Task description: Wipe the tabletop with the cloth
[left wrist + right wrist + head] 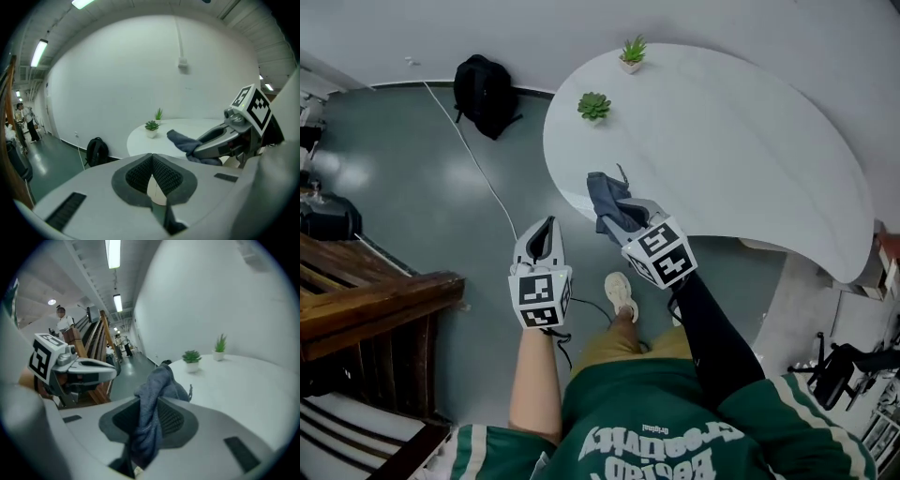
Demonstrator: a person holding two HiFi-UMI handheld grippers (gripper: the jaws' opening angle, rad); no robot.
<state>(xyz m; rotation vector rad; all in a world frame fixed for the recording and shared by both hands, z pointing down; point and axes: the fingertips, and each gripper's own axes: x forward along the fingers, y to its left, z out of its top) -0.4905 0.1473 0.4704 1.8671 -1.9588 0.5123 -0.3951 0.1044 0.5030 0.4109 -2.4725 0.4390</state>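
Curved white surface (750, 141) spans 12 to 3 o'clock, with two plants (593, 106) on it toward 12. Right gripper (614, 217) fingers pinch the cloth (607, 195) at its near rim. Left gripper (546, 228) fingers are pressed together, empty, above grey floor (412, 206).

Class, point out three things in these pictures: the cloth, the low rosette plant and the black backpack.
cloth (607, 199): head view, on its bunched middle.
rosette plant (593, 105): head view, on the centre of its leaves.
backpack (485, 92): head view, on the middle of its body.
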